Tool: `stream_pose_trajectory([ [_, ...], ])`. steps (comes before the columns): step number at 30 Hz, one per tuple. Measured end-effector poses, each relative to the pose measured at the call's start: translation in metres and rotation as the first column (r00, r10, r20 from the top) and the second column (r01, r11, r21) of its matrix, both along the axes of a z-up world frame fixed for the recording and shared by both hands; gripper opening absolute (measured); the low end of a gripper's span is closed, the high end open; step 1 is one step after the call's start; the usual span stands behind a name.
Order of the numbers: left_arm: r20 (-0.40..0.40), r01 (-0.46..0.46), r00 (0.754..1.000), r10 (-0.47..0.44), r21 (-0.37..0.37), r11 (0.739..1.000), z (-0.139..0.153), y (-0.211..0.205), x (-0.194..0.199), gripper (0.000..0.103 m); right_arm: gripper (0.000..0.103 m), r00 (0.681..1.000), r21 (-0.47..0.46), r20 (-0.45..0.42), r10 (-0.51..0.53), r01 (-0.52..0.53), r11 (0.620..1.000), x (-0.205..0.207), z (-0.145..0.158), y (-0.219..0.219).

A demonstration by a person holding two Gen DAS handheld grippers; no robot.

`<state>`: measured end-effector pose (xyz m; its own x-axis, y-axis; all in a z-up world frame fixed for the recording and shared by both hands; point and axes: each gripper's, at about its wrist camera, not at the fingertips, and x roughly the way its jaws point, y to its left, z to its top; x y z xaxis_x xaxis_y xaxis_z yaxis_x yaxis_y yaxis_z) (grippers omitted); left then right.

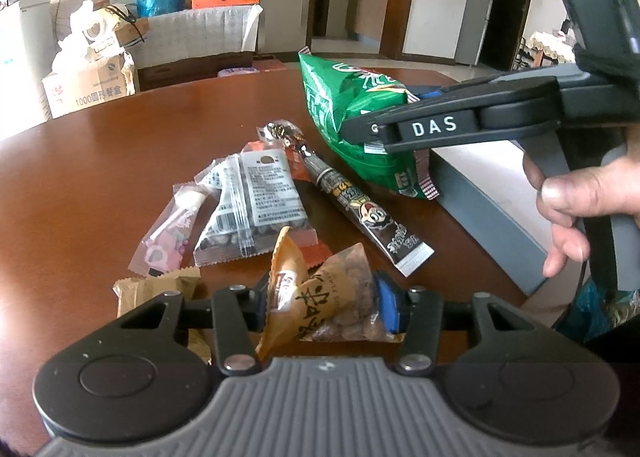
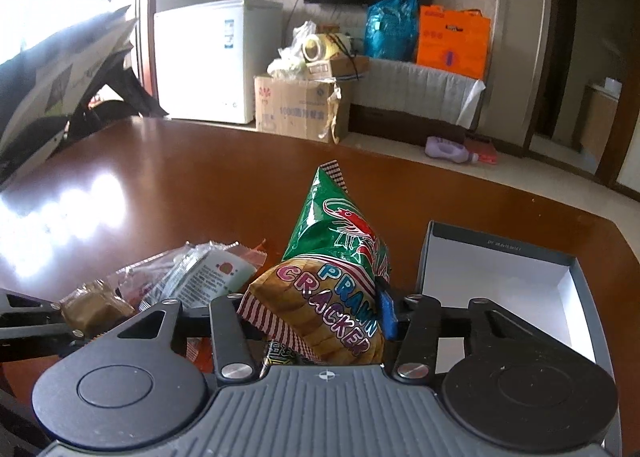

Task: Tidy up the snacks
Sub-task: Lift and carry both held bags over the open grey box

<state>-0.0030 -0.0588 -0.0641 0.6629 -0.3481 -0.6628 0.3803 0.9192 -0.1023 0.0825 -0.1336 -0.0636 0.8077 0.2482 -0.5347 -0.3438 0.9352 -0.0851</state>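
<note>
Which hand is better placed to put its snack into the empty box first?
Right, probably. The right gripper grips the green prawn cracker bag directly beside the open box; the left gripper grips a brown packet farther away.

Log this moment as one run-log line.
left tool: shut on peanut packet | right tool: shut on prawn cracker bag | box: empty

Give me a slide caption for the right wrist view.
Right claw grips a green prawn cracker bag beside an open grey box.
</note>
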Motion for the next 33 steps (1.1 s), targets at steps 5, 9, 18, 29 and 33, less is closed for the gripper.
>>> stream_pose_trajectory([
  [5, 0.034, -0.03, 0.999, 0.031, -0.021, 0.999, 0.008, 0.006, 0.0, 0.048, 0.049, 1.0, 0.027, 0.008, 0.002, -0.002, 1.0, -0.003, 0.007, -0.008],
  [9, 0.049, -0.057, 0.997, 0.059, -0.038, 0.998, 0.013, 0.012, 0.0, 0.048, 0.049, 1.0, 0.046, 0.016, 0.006, -0.006, 0.999, -0.011, 0.009, -0.013],
  [18, 0.085, -0.091, 0.992, 0.094, -0.042, 0.995, 0.021, 0.02, -0.004, 0.048, 0.049, 1.0, 0.067, 0.026, 0.012, -0.014, 0.998, -0.019, 0.016, -0.023],
  [29, 0.114, -0.097, 0.988, 0.103, -0.057, 0.994, 0.032, 0.017, -0.005, 0.048, 0.049, 0.999, 0.078, 0.034, 0.006, -0.009, 0.997, -0.024, 0.025, -0.028],
  [33, 0.121, -0.093, 0.988, 0.1, -0.062, 0.994, 0.037, 0.013, -0.004, 0.048, 0.049, 0.999, 0.082, 0.038, 0.003, -0.006, 0.997, -0.026, 0.028, -0.031],
])
